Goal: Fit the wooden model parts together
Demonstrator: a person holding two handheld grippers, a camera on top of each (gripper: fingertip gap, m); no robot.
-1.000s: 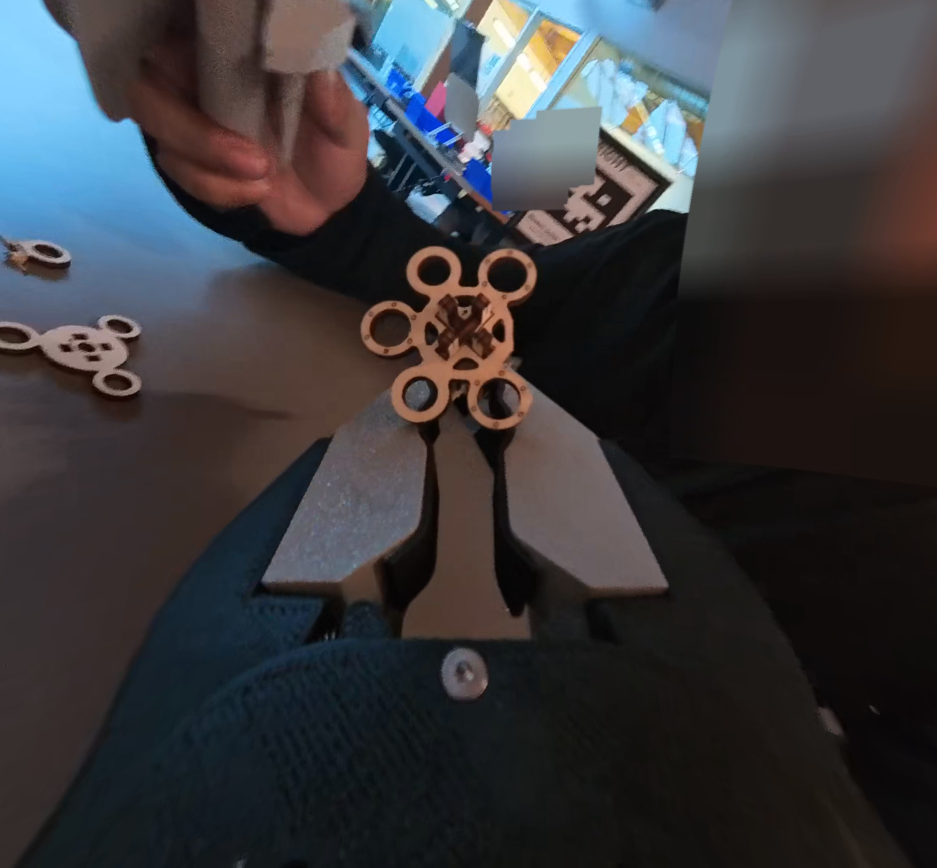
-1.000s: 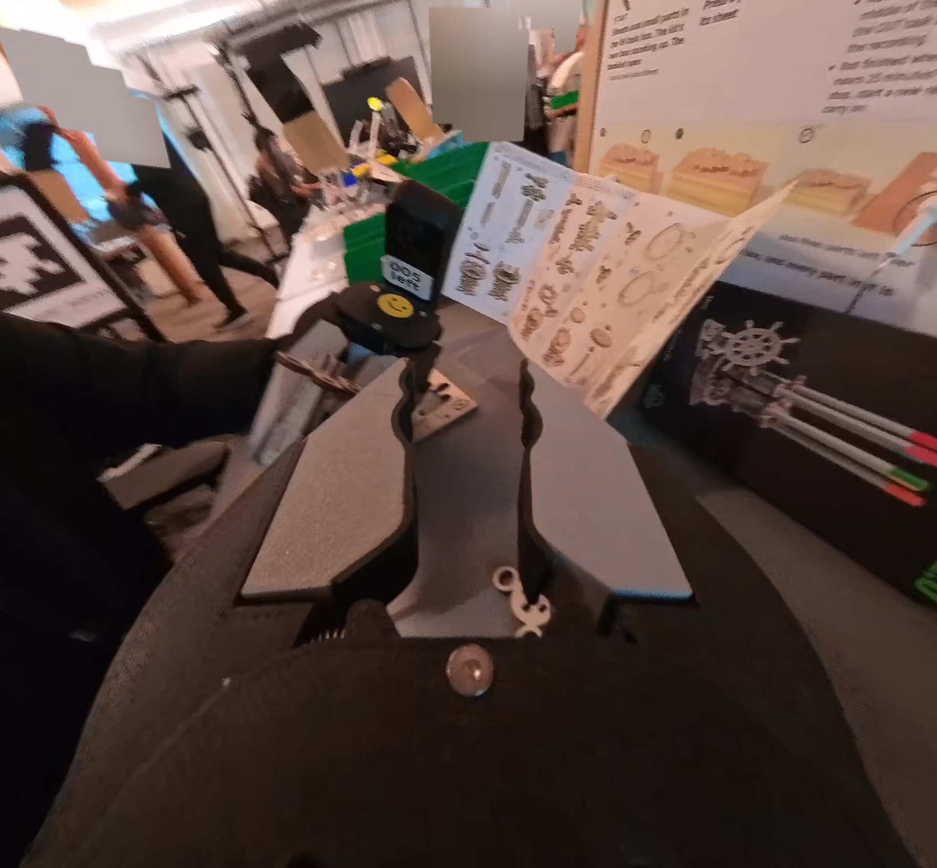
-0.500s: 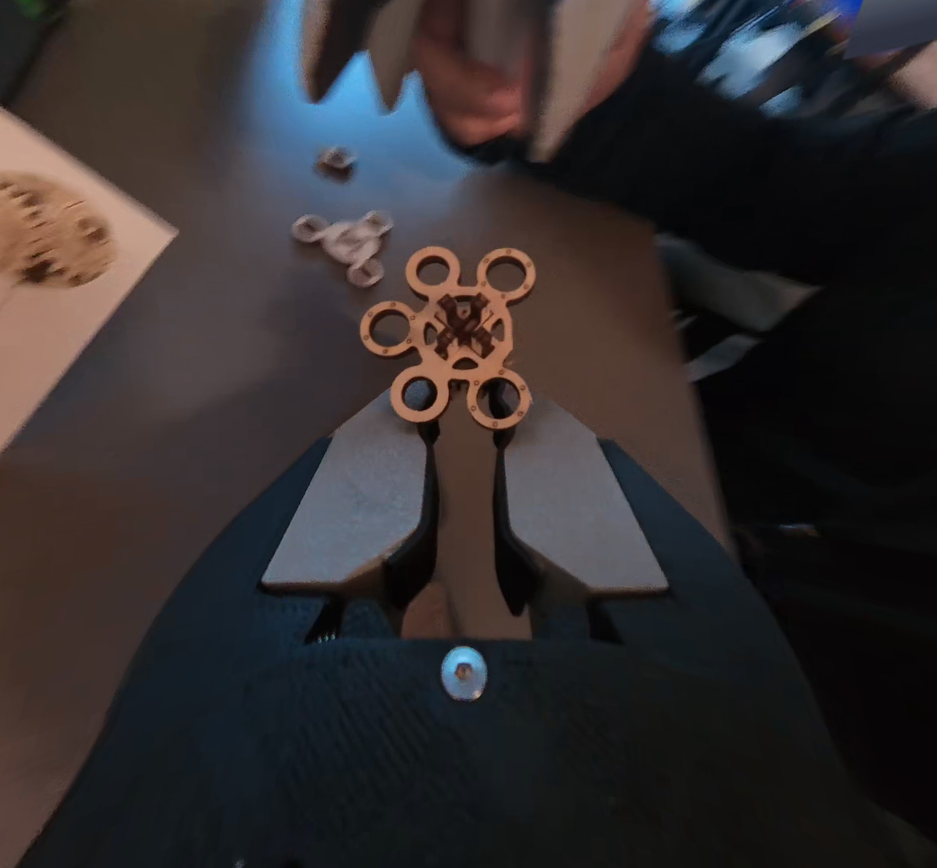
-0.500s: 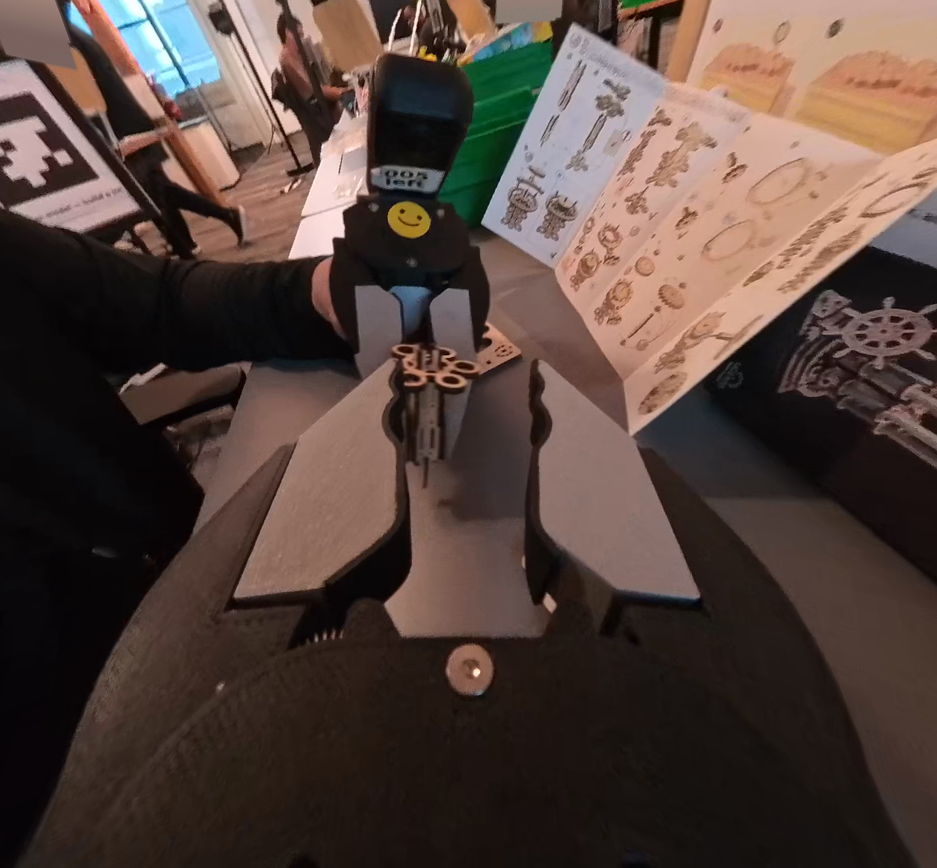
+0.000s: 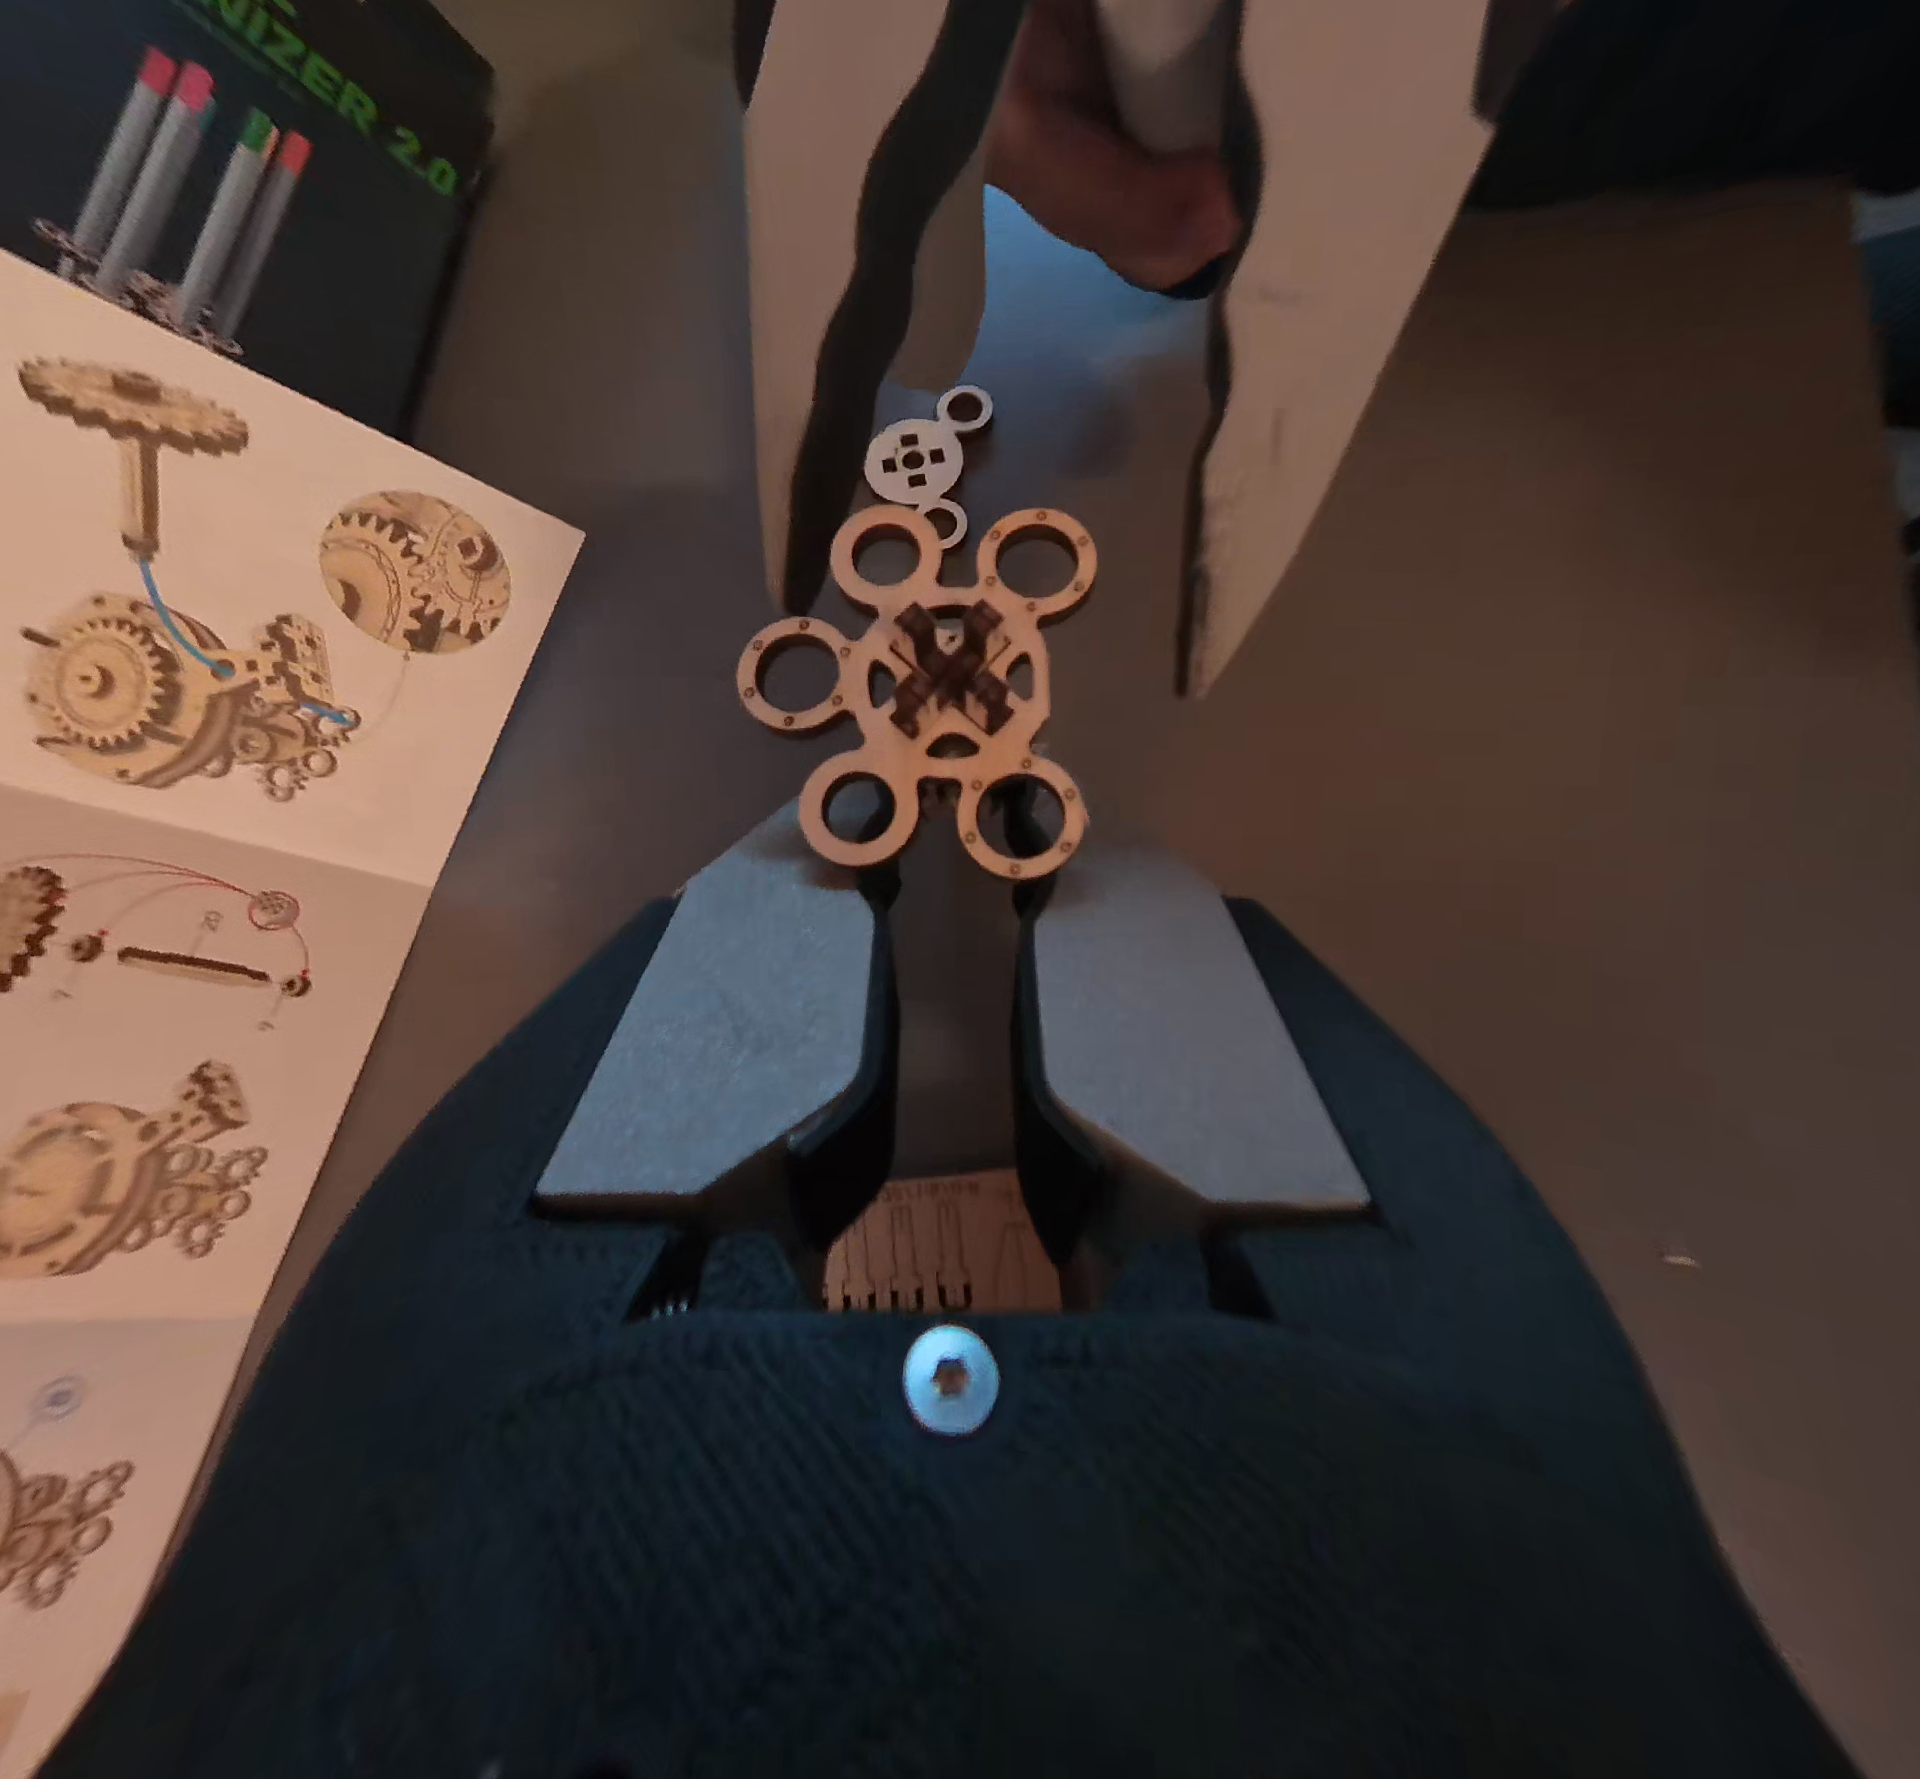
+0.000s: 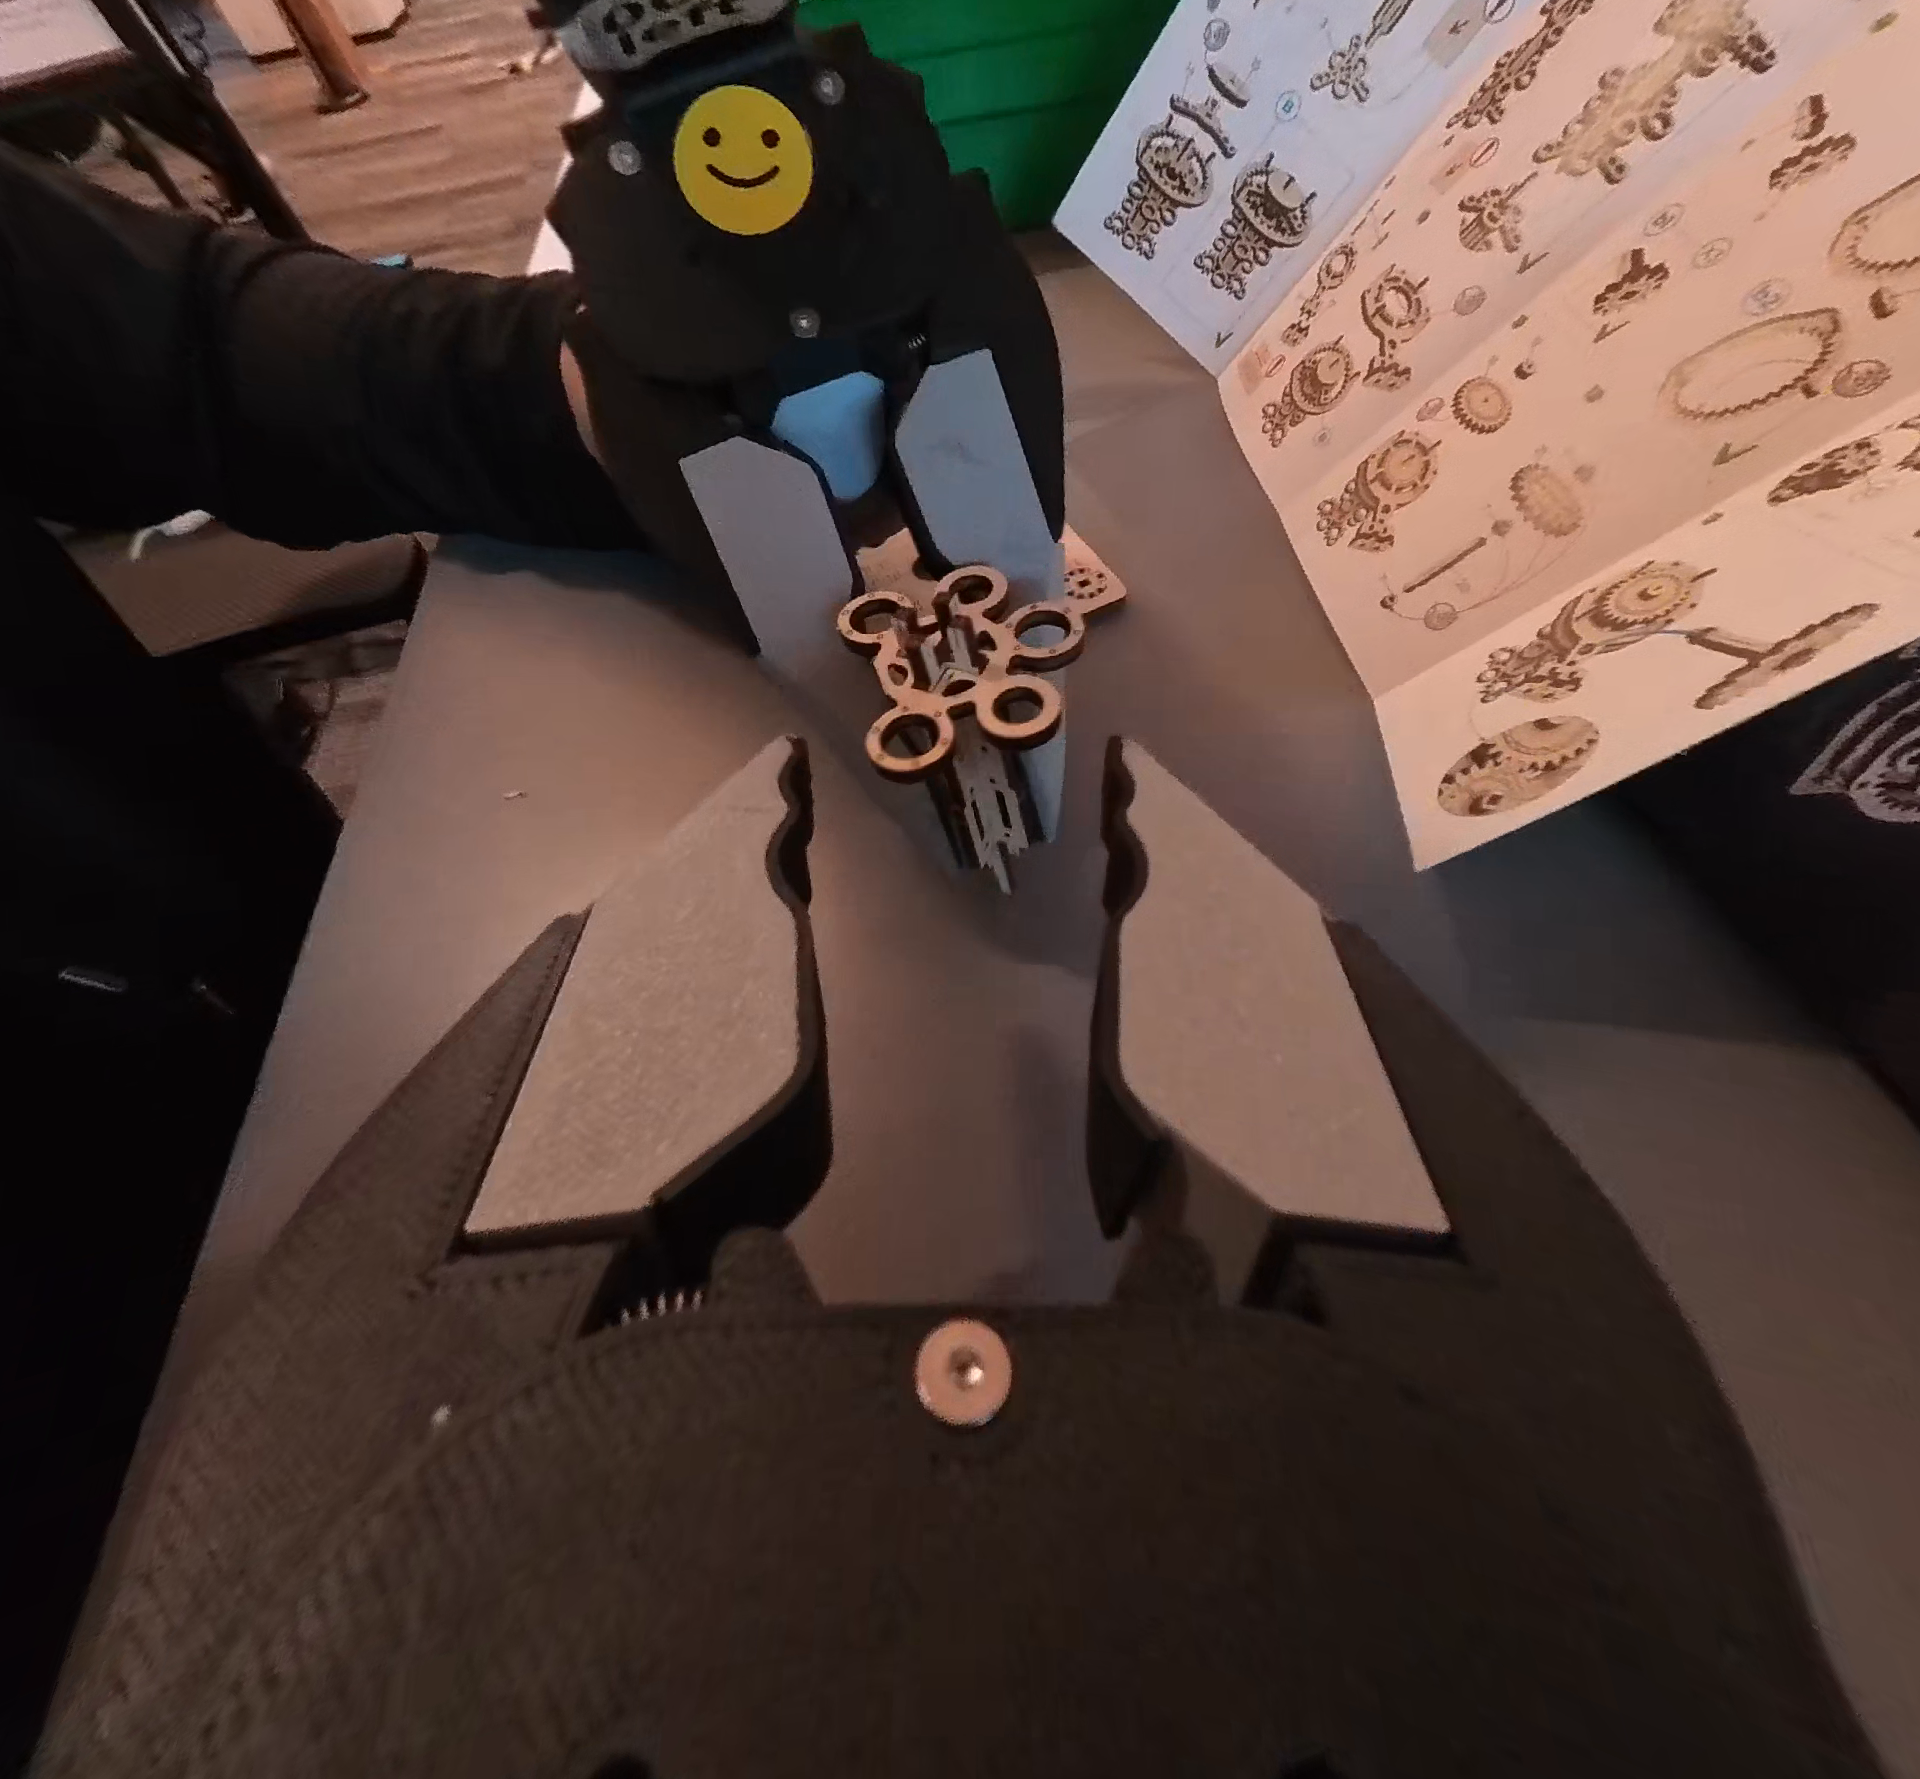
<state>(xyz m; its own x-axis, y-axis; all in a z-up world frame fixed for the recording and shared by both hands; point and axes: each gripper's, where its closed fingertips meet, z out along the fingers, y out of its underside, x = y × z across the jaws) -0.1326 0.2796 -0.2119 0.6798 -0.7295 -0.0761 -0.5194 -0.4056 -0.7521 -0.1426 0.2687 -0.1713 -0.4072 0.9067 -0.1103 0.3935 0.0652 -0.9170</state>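
Both grippers have swung down toward the tabletop since a second ago: the right gripper (image 5: 997,649), then off at the upper left of the left wrist view, now faces the left one head-on at the top centre. Left gripper (image 5: 951,856) is closed on the shaft of the wooden sub-assembly, so the five-ring wheel plate (image 5: 920,690) stands at frame centre, just past its fingertips. Right gripper is spread wide and empty; in its own view (image 6: 956,784) the assembly (image 6: 961,664) sits near its open tips, at upper centre. Counted: one five-ring plate with a cross-shaped hub, one slotted shaft under it, one smaller loose ring plate (image 5: 920,462) on the table beyond (partly hidden by a right fingertip), one folded instruction sheet (image 5: 208,794), one black kit box (image 5: 239,119). Handling judgement: thin laser-cut ply, very light, stiff in plane, but the ring necks look likely to snap under twist. Best hold is probably on the hub or shaft, not the rings; press straight along the shaft axis.
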